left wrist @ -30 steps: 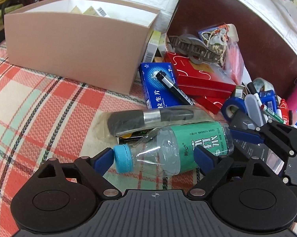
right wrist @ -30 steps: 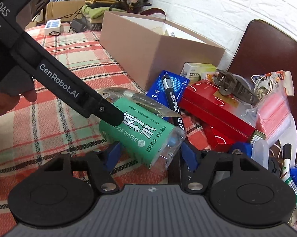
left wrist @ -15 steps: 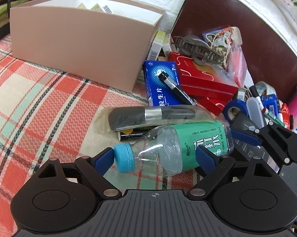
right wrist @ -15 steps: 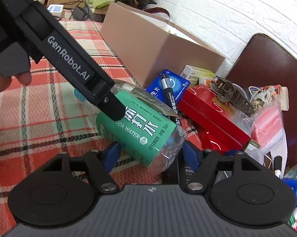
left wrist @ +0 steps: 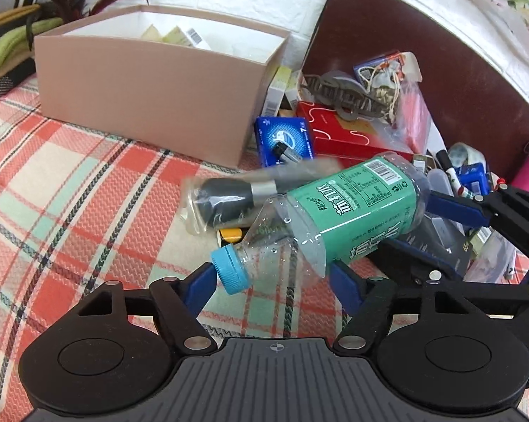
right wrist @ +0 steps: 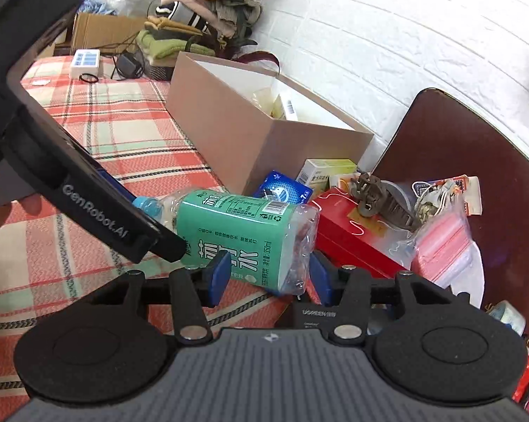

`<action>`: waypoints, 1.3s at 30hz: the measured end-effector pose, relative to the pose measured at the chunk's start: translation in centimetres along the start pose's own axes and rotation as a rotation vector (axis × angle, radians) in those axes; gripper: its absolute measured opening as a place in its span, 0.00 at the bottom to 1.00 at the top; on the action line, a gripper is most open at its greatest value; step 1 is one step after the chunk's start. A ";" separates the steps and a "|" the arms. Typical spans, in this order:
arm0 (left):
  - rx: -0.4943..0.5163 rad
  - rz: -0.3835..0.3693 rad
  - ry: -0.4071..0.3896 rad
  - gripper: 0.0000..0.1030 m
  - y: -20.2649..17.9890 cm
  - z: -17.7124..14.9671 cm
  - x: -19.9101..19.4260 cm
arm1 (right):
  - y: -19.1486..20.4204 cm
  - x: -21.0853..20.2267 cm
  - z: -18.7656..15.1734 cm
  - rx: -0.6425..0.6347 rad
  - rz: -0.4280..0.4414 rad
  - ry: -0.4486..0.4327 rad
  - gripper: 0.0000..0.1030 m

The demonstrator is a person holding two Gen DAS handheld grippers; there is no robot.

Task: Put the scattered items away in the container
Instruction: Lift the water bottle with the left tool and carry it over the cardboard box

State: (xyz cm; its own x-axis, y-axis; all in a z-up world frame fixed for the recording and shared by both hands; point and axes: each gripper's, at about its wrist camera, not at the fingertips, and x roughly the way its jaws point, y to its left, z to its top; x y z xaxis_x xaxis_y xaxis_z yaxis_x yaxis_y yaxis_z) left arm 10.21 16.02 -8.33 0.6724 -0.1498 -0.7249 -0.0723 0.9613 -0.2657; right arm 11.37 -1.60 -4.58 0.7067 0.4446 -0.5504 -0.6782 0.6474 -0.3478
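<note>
Bottle (left wrist: 348, 207) is up off the plaid cloth (left wrist: 71, 183) now, base end raised toward 2 o'clock and blue cap (left wrist: 229, 270) dipped toward 7; half a second ago it lay flat. Right gripper (right wrist: 268, 276) has closed in on the base end, both blue pads (right wrist: 218, 274) against the green label and clear base, so it carries the bottle. Left gripper (left wrist: 269, 281) is wide open, its fingers spread either side of the cap and neck; left pad sits just beside the cap, can't tell if it touches. In the right wrist view the left tool's black arm crosses from 10 o'clock down to the label. Bagged black brush (left wrist: 229, 198) has lifted with the bottle's shoulder, blurred. Tan box (left wrist: 152, 105) sits at 11 o'clock, open top, a few cartons inside. Red boxes (right wrist: 352, 235), blue box (left wrist: 285, 140) and brown hair claw (right wrist: 380, 204) stay piled at 1 o'clock against the dark brown board (left wrist: 457, 81).
</note>
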 end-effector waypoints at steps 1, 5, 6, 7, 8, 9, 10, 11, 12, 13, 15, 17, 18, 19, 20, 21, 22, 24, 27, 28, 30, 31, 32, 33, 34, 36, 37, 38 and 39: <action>-0.001 0.007 0.003 0.79 0.0 0.0 0.2 | 0.1 0.2 0.0 -0.006 0.002 0.007 0.53; 0.002 0.016 0.026 0.80 0.3 -0.4 1.1 | 0.3 1.2 -0.7 0.000 0.044 0.045 0.58; 0.003 0.016 0.032 0.80 0.4 -0.5 1.3 | 0.2 1.4 -0.9 0.007 0.056 0.052 0.58; 0.002 0.013 0.034 0.80 0.5 -0.5 1.4 | 0.2 1.5 -1.0 0.004 0.068 0.055 0.59; 0.000 0.009 0.036 0.80 0.6 -0.5 1.6 | 0.1 1.7 -1.2 0.000 0.081 0.058 0.60; -0.001 0.006 0.039 0.80 0.8 -0.6 1.7 | 0.1 1.8 -1.3 -0.003 0.094 0.061 0.62; -0.003 0.003 0.041 0.80 0.9 -0.6 1.9 | 0.0 2.0 -1.4 -0.007 0.107 0.064 0.63; -0.004 -0.001 0.043 0.80 1.0 -0.6 2.1 | -0.1 2.3 -1.5 -0.020 0.121 0.072 0.64; -0.005 -0.003 0.045 0.80 1.2 -0.7 2.2 | -0.2 2.6 -1.6 -0.031 0.120 0.079 0.64; -0.002 -0.002 0.041 0.81 1.2 -0.6 2.2 | -0.2 2.9 -1.7 -0.047 0.111 0.082 0.65; 0.005 -0.001 0.035 0.83 1.3 -0.5 2.3 | -0.4 3.5 -1.8 -0.079 0.096 0.086 0.68; 0.012 -0.004 0.033 0.83 1.3 -0.4 2.5 | -0.5 4.0 -1.9 -0.103 0.095 0.086 0.68; 0.016 -0.006 0.033 0.83 1.3 -0.3 2.6 | -0.4 4.2 -1.9 -0.113 0.097 0.081 0.68; 0.019 -0.008 0.032 0.83 1.3 -0.2 2.6 | -0.4 4.3 -1.8 -0.125 0.100 0.074 0.68; 0.022 -0.008 0.030 0.83 1.3 -0.2 2.7 | -0.3 4.5 -1.7 -0.138 0.101 0.065 0.68; 0.027 -0.008 0.029 0.83 1.3 -0.1 2.7 | -0.1 4.6 -1.7 -0.150 0.102 0.057 0.66; 0.032 -0.001 0.028 0.82 1.2 0.0 2.8 | 0.1 4.6 -1.5 -0.162 0.101 0.051 0.66; 0.044 0.023 0.019 0.81 1.1 0.1 2.7 | 0.4 4.6 -1.3 -0.181 0.072 0.038 0.60; 0.050 0.034 -0.002 0.78 0.9 0.3 2.1 | 0.3 4.2 -1.0 -0.175 0.055 0.027 0.58; 0.051 0.034 -0.010 0.78 0.8 0.4 1.9 | 0.3 4.0 -0.9 -0.176 0.049 0.020 0.58; 0.059 0.041 -0.028 0.77 0.6 0.6 1.1 | 0.3 3.4 -0.6 -0.181 0.037 0.004 0.58; 0.063 0.044 -0.037 0.77 0.5 0.7 0.7 | 0.3 3.0 -0.4 -0.182 0.029 -0.006 0.58; 0.068 0.049 -0.048 0.77 0.3 0.9 0.3 | 0.3 2.7 -0.1 -0.183 0.023 -0.013 0.58; 0.071 0.055 -0.059 0.77 0.2 1.2 -0.2 | 0.2 2.5 0.2 -0.183 0.018 -0.020 0.58; 0.075 0.060 -0.070 0.77 0.2 1.4 -0.6 | 0.2 2.3 0.5 -0.184 0.014 -0.031 0.58; 0.085 0.069 -0.098 0.77 0.2 2.3 -1.6 | 0.0 1.9 1.5 -0.183 0.005 -0.055 0.58; 0.089 0.075 -0.112 0.77 0.2 2.9 -2.0 | -0.2 1.8 2.0 -0.179 0.001 -0.067 0.58; 0.094 0.080 -0.125 0.77 0.2 3.6 -2.5 | -0.4 1.7 2.6 -0.173 -0.003 -0.079 0.58; 0.099 0.087 -0.139 0.77 0.3 4.2 -2.9 | -0.6 1.7 3.3 -0.169 -0.009 -0.092 0.58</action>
State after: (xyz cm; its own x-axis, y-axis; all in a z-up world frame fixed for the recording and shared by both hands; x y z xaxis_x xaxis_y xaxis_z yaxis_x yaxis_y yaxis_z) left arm 11.36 17.73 -3.63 0.7627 -0.0387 -0.6456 -0.0662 0.9883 -0.1374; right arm 13.61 0.84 -2.81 0.7229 0.4988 -0.4782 -0.6907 0.5420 -0.4787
